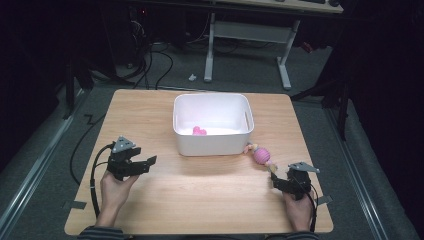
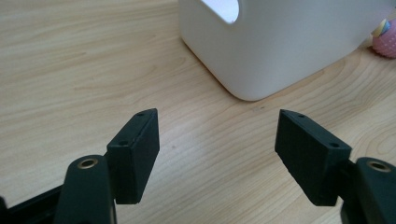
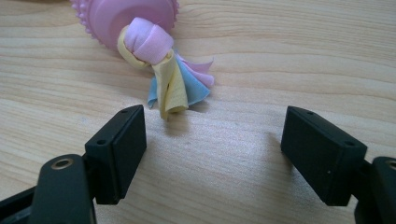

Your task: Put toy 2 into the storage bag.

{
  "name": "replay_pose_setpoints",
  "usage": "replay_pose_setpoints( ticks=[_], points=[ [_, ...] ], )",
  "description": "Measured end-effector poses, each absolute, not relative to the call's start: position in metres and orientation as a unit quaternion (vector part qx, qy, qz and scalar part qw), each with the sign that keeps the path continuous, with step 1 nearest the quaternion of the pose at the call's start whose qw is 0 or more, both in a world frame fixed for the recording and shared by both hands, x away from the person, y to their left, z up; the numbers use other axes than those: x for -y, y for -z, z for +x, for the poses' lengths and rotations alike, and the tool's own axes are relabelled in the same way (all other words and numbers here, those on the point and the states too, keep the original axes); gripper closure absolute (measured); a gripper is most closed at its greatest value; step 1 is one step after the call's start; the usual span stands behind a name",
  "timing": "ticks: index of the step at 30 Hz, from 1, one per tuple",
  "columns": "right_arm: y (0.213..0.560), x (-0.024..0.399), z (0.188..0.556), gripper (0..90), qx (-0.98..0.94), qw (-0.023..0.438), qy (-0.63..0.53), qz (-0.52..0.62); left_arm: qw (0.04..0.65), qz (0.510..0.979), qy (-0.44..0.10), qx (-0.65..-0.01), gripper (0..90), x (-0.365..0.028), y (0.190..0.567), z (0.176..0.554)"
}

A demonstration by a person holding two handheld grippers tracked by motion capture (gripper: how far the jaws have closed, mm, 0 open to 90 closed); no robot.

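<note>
A white plastic bin stands in the middle of the wooden table, with a small pink object lying inside it. A pink knobbly ball toy with knotted pastel cloth ends lies on the table at the bin's front right corner. My left gripper is open at the table's left, pointing toward the bin, nothing between its jaws. My right gripper is open just in front of the toy's cloth tail, which lies ahead of the jaws and apart from them. The toy's ball is beyond the knot.
Past the far edge of the table stand a white desk frame and cables on the grey floor. Bare wood lies in front of the bin between my two hands. The toy peeks past the bin in the left gripper view.
</note>
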State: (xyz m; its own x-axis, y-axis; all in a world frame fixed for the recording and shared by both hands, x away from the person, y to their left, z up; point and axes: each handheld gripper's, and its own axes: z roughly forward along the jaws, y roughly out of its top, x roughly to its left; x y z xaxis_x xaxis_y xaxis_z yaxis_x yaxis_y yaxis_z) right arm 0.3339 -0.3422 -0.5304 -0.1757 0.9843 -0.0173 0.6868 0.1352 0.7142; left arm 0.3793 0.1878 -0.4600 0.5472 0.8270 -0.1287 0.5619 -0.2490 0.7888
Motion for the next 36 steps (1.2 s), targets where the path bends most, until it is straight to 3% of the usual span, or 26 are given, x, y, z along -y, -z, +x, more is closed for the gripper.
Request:
replay_pose_setpoints(
  ticks=[21,36],
  points=[
    [0.530,0.342,0.334,22.5,-0.709,0.255,-0.292,0.589,0.385,0.775,-0.170,-0.472,30.9,-0.181,0.516,0.378],
    [0.530,0.342,0.334,22.5,-0.710,0.255,-0.292,0.588,0.357,0.782,-0.187,-0.475,30.9,-0.174,0.530,0.381]
  ],
)
